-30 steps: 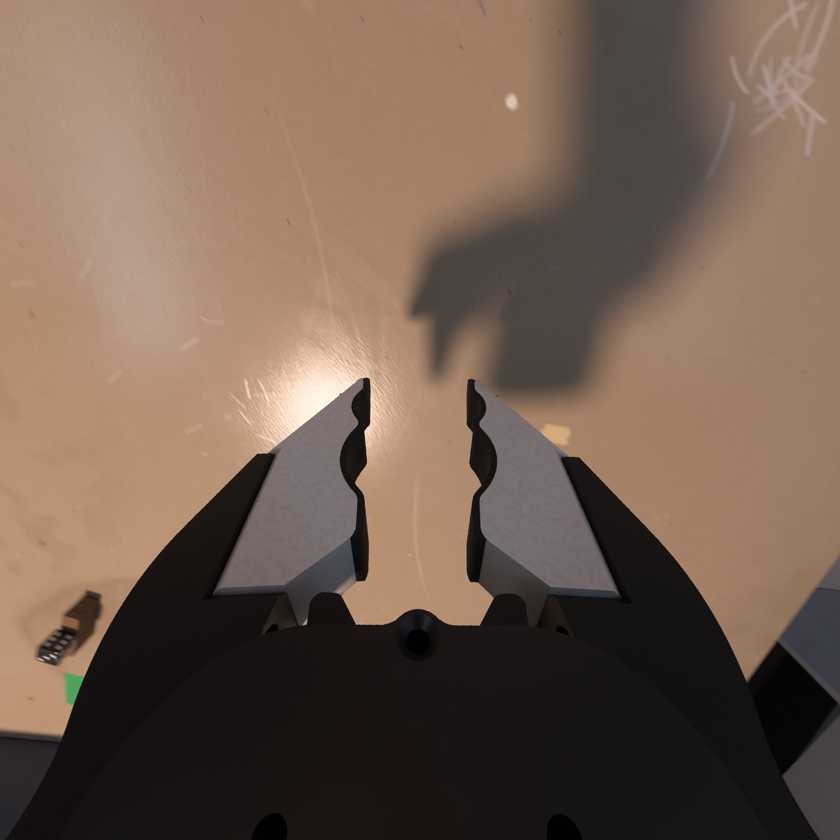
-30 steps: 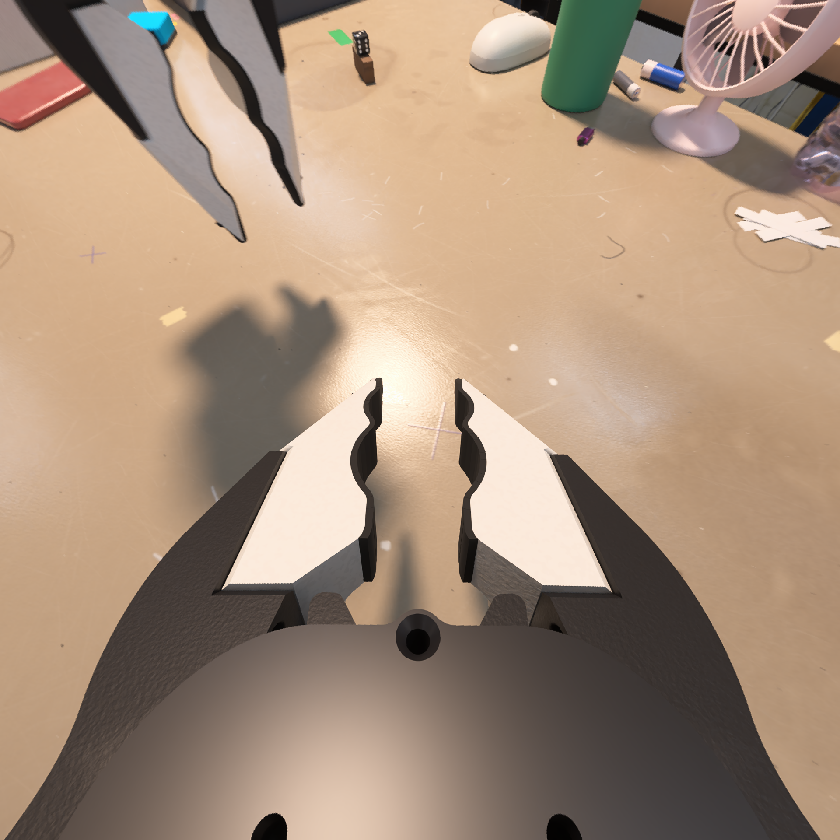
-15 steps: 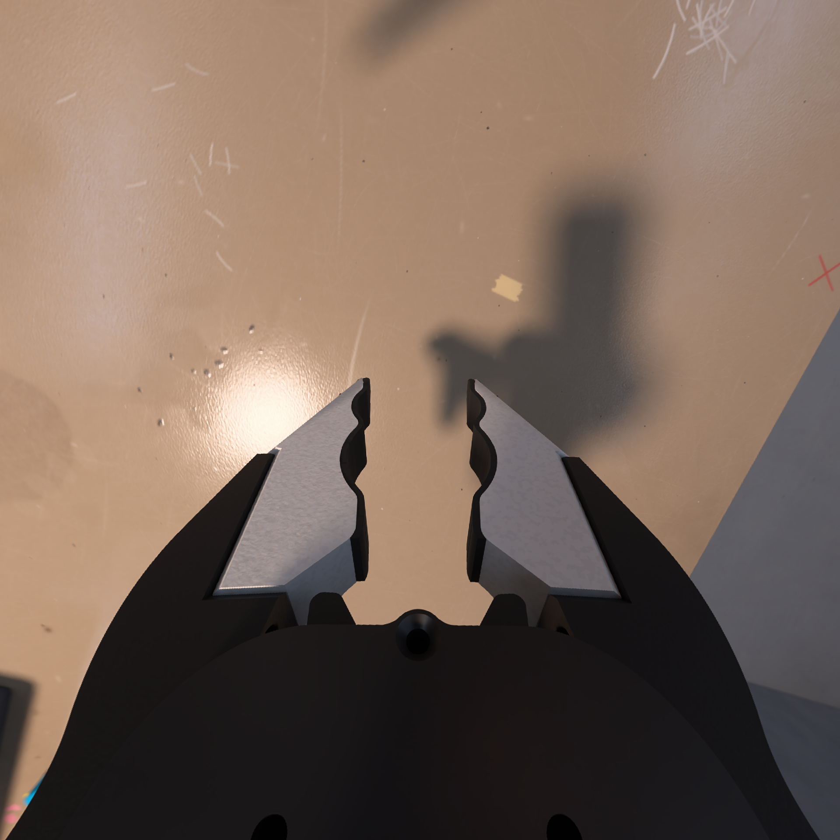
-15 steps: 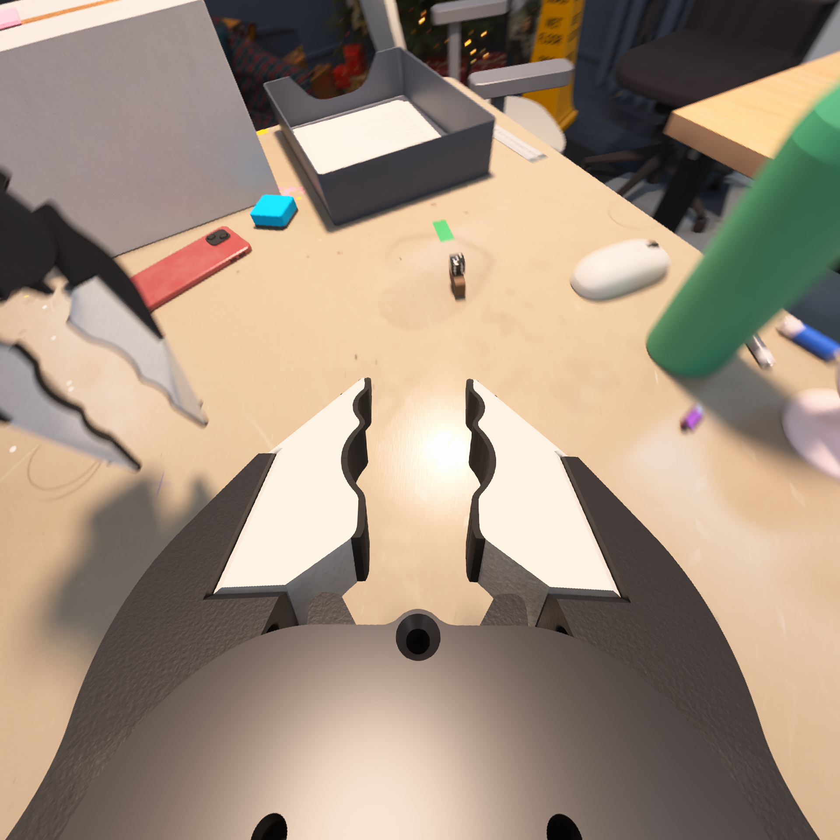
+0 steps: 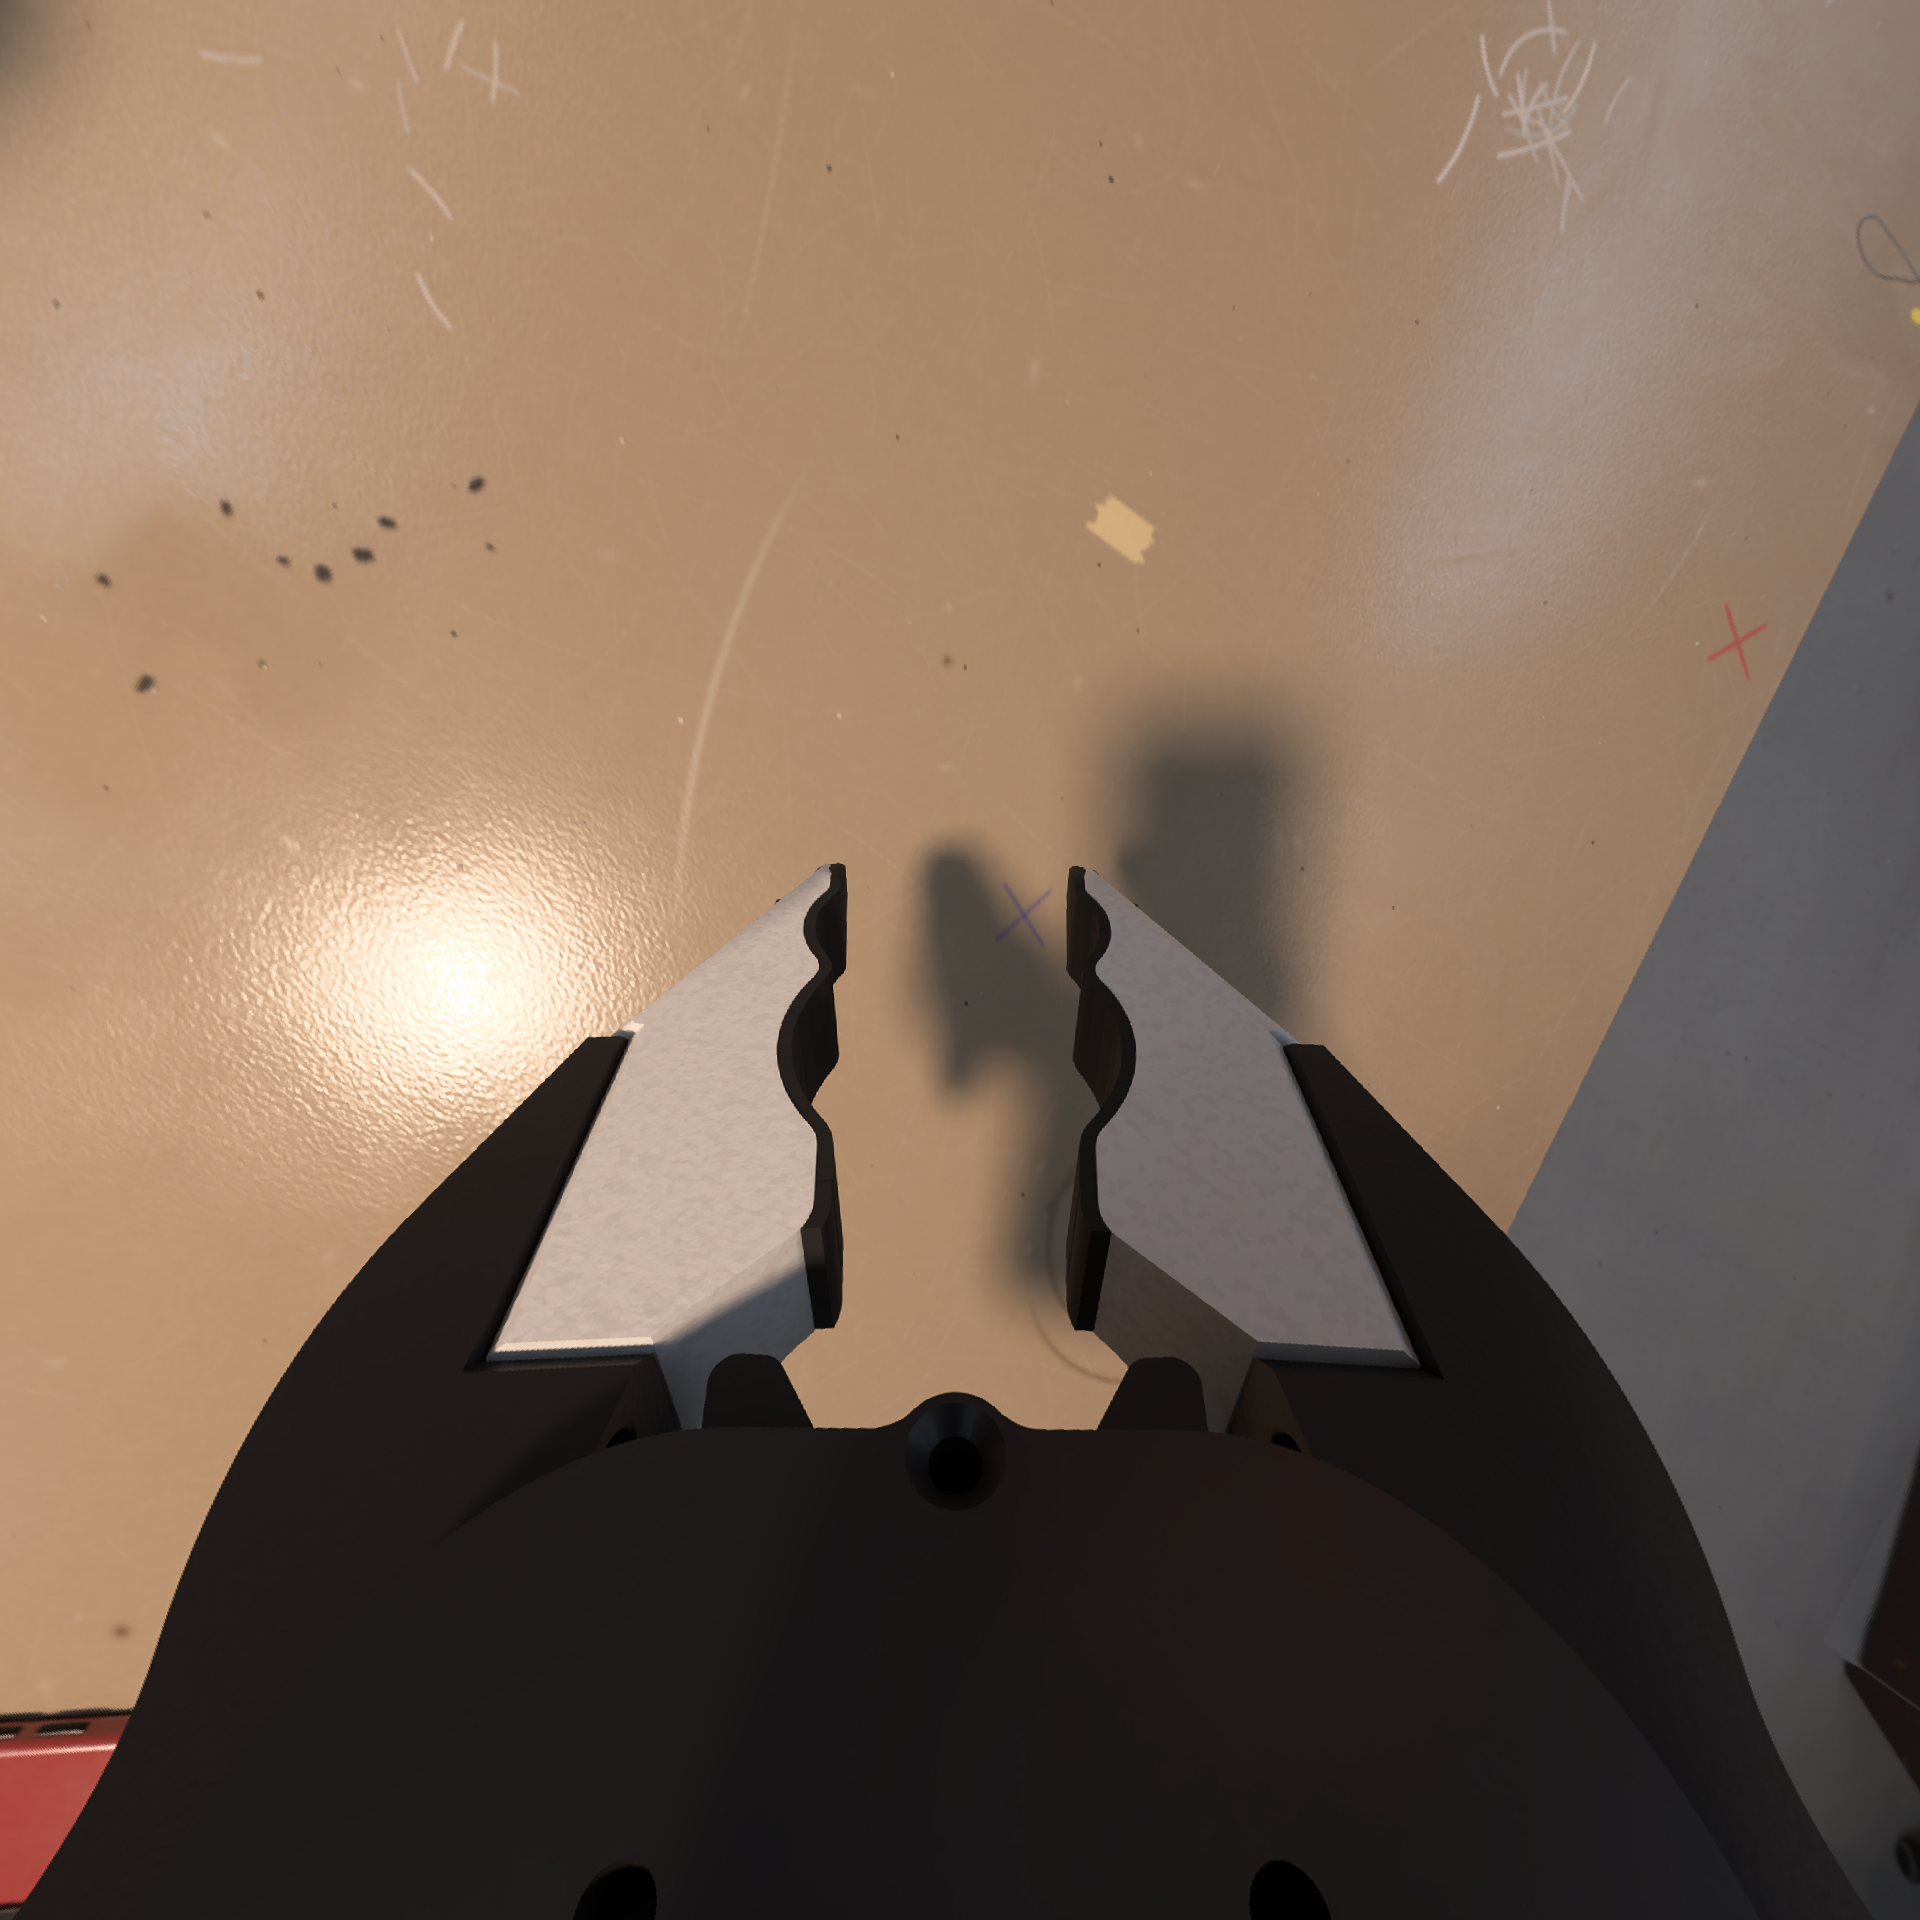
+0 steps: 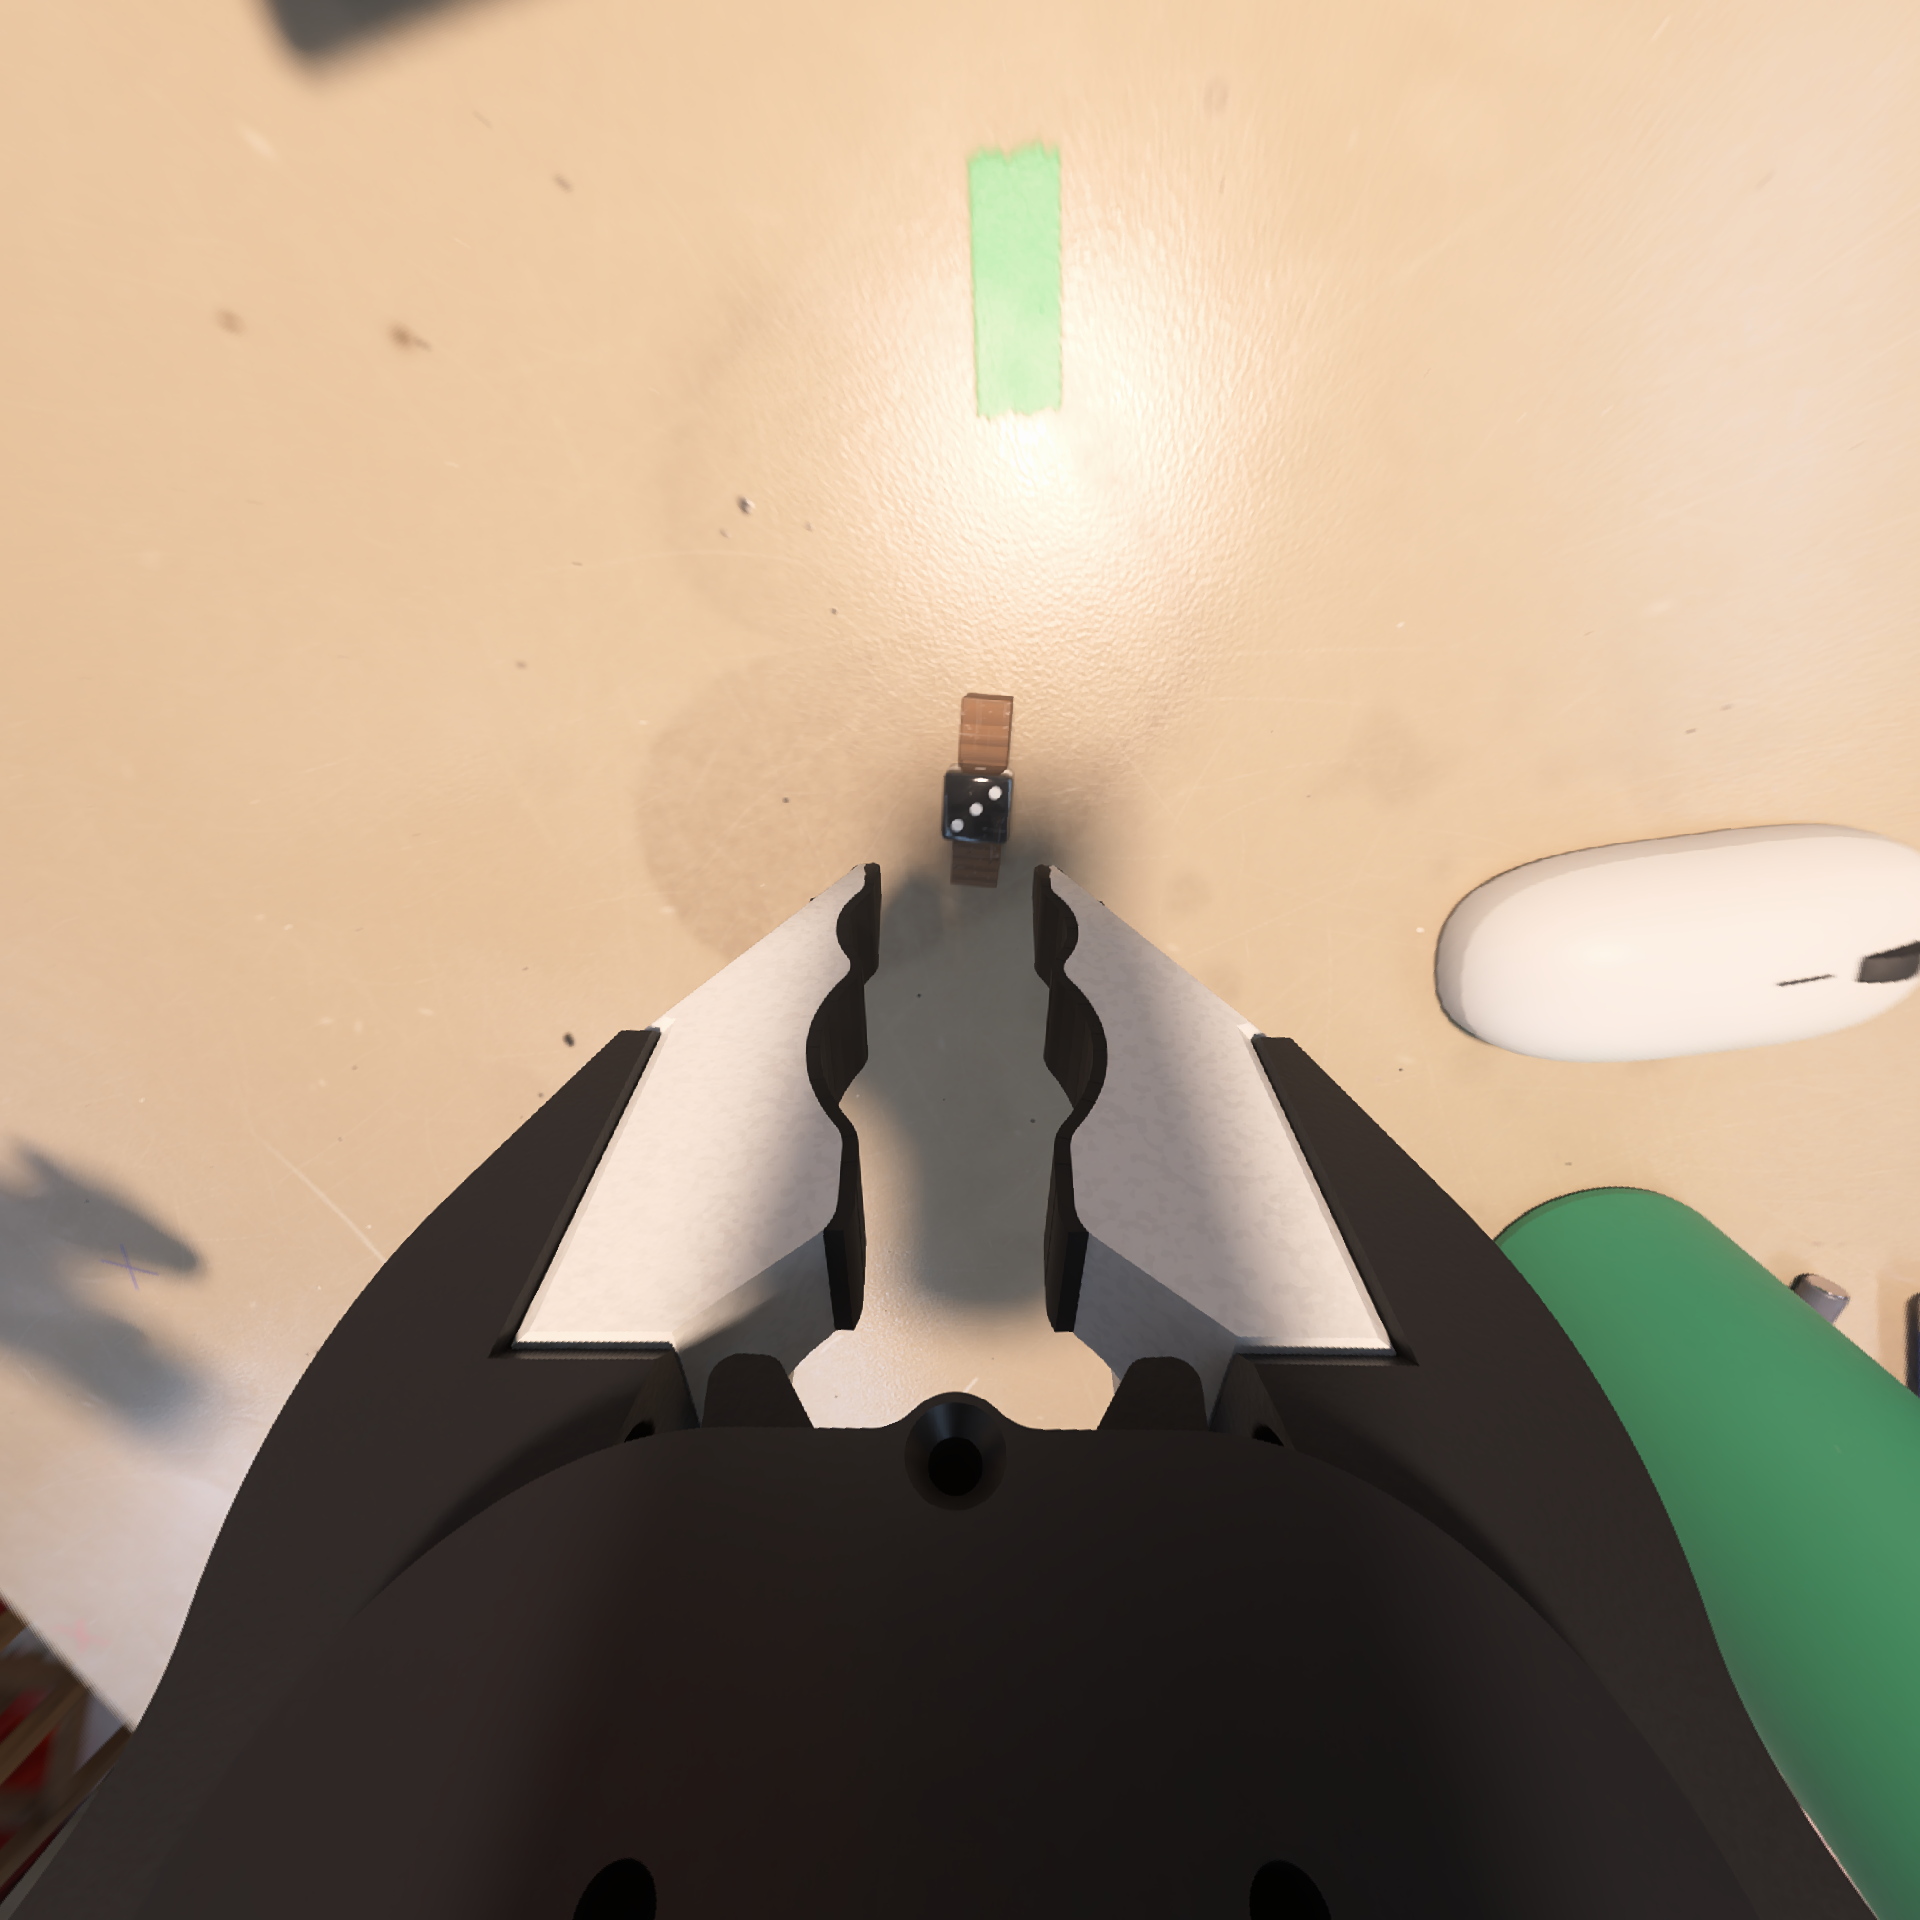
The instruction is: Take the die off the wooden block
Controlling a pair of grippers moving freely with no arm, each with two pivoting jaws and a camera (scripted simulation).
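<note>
In the right wrist view a small black die [image 6: 977, 806] with white pips sits on a thin brown wooden block [image 6: 985, 729] that lies on the tan table. My right gripper [image 6: 956, 878] is open and empty, looking down, with its fingertips just short of the die and to either side of the block's near end. My left gripper [image 5: 956, 878] is open and empty over bare table. The die and block do not show in the left wrist view.
A white computer mouse [image 6: 1683, 940] lies right of the die. A green cylinder [image 6: 1745, 1475] stands at the lower right. A strip of green tape [image 6: 1016, 281] lies beyond the block. A grey box wall [image 5: 1766, 1091] and a red phone corner [image 5: 52, 1766] edge the left wrist view.
My right gripper has moved forward across the table and tipped down over the die and block, which now sit just ahead of its fingertips. My left gripper has shifted over the table, still open.
</note>
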